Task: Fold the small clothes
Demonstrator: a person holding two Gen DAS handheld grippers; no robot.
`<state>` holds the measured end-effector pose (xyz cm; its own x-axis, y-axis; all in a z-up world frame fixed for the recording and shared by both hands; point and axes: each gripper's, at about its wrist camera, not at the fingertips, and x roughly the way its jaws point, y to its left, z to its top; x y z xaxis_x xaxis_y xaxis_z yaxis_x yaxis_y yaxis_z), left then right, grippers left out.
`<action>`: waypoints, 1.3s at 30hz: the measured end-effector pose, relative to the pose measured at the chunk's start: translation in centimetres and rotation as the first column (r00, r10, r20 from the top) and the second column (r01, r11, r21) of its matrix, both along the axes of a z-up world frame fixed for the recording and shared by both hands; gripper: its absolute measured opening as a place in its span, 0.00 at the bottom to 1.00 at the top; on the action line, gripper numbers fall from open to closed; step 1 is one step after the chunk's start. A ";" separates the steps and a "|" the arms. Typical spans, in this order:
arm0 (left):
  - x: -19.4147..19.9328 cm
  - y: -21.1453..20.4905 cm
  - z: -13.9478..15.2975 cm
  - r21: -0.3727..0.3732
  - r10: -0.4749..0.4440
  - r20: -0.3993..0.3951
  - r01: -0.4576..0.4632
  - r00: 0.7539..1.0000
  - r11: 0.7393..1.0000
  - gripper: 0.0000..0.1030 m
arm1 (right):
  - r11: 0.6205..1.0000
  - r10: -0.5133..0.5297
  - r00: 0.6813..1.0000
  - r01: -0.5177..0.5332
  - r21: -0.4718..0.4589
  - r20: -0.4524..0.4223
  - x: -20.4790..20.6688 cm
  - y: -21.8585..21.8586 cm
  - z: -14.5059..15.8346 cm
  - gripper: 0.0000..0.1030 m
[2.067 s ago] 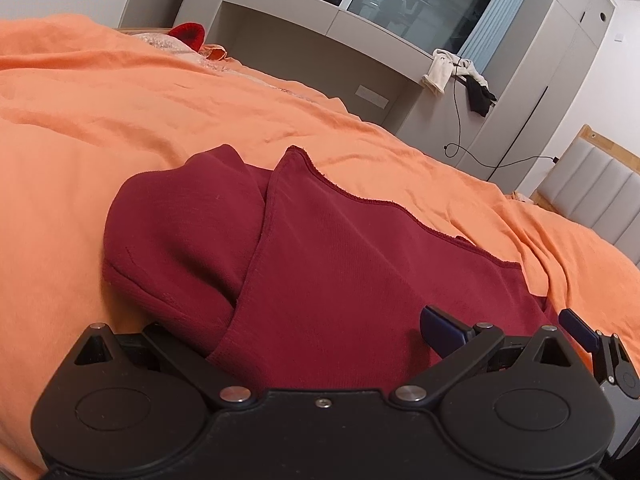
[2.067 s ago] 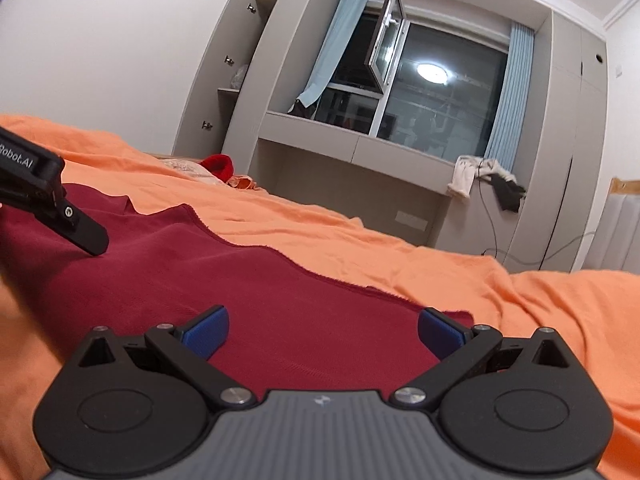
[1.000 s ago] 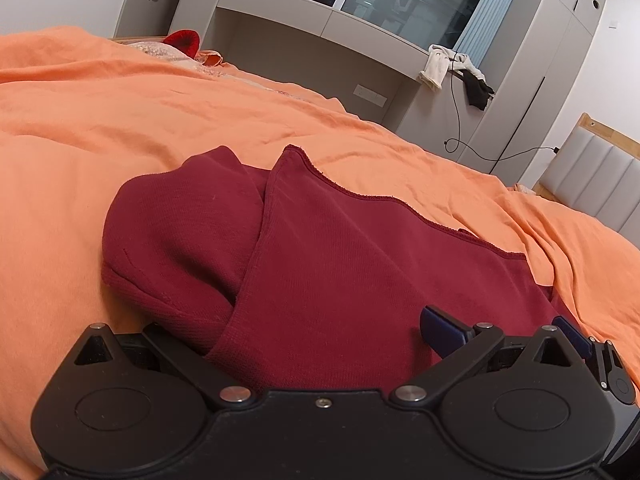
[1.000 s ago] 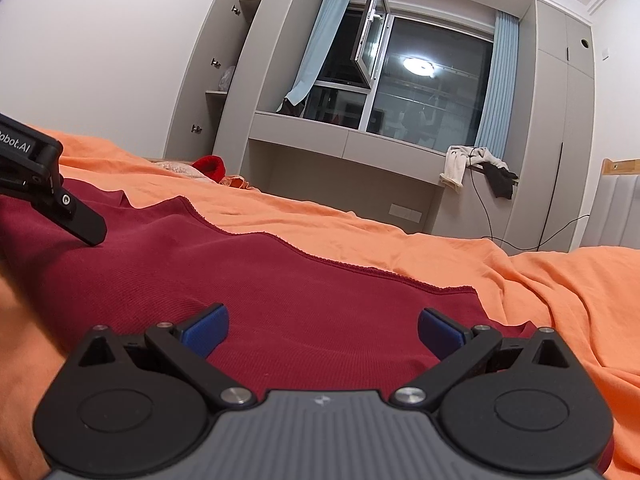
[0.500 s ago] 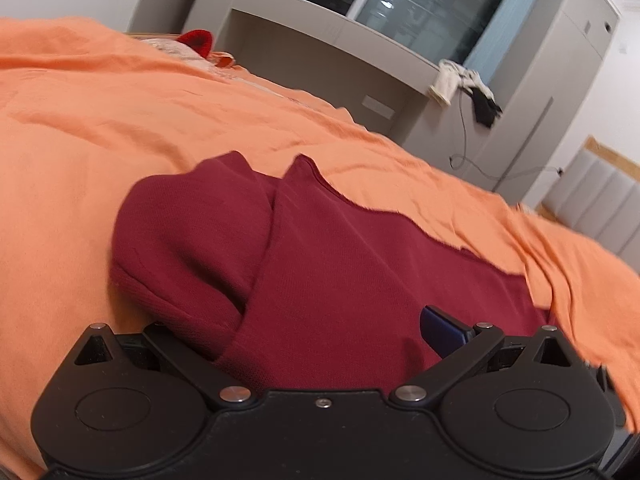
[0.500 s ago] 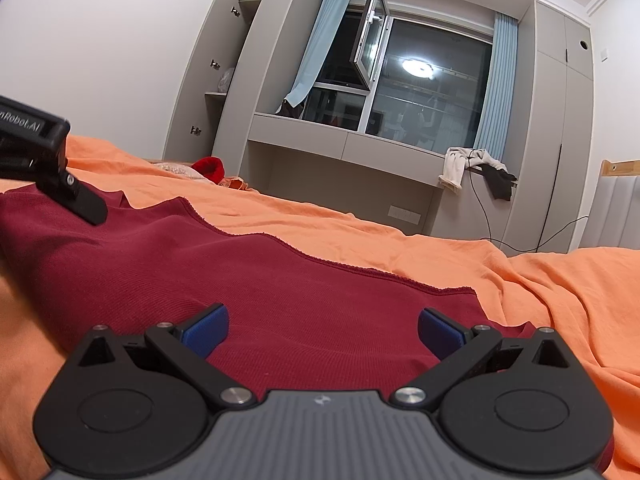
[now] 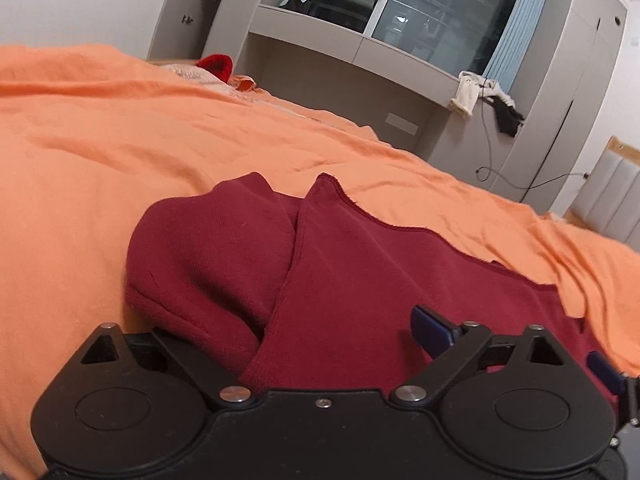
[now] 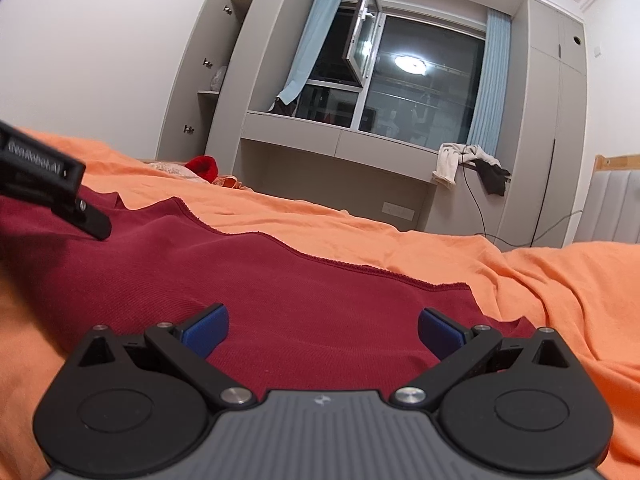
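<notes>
A dark red knit garment (image 7: 352,280) lies on the orange bedspread (image 7: 120,152); its left part is bunched and folded over. My left gripper (image 7: 320,344) is open, low over the garment's near edge; its left finger is hidden under the cloth and only the right blue pad (image 7: 432,328) shows. In the right wrist view the garment (image 8: 280,280) lies flat under my right gripper (image 8: 322,332), which is open with both blue pads (image 8: 206,328) showing above the cloth. The left gripper's body (image 8: 48,184) is seen at the left.
Grey built-in cabinets and a window ledge (image 8: 340,140) stand behind the bed. Clothes (image 8: 472,164) and a cable hang off the ledge. A red item (image 7: 216,64) lies at the bed's far edge. A padded headboard (image 8: 616,208) is at the right.
The left gripper has tilted up and drawn back slightly, so the garment sits lower in its view. The right gripper has barely moved. Both stay open.
</notes>
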<state>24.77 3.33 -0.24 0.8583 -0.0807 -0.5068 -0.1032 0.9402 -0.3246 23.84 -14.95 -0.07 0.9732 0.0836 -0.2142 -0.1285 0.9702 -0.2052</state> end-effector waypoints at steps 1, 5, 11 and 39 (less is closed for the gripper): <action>0.0 -0.2 0.0 0.015 0.009 -0.001 -0.009 1.000 1.000 0.87 | 1.000 -0.001 1.000 0.001 0.000 -0.003 0.0 0.0 0.1 1.00; 0.3 -0.9 0.4 0.069 0.073 -0.016 -0.072 0.997 0.995 0.71 | 0.999 0.019 0.999 -0.018 0.030 -0.051 0.4 -0.6 0.8 1.00; 0.8 -1.3 1.6 0.104 0.100 -0.002 -0.099 0.995 0.990 0.29 | 0.986 0.064 0.992 -0.046 0.159 -0.111 -1.2 -2.9 3.3 1.00; 0.6 -22.6 8.7 0.449 -0.480 0.103 0.390 0.871 0.804 0.18 | 0.876 -0.234 0.972 0.222 0.427 -0.027 -3.4 -20.0 9.0 1.00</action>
<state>25.33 -19.25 8.44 0.8674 -0.2993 -0.3976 0.3738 0.9193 0.1234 20.41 -34.91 8.89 0.9809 -0.0638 -0.1838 0.1065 0.9668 0.2325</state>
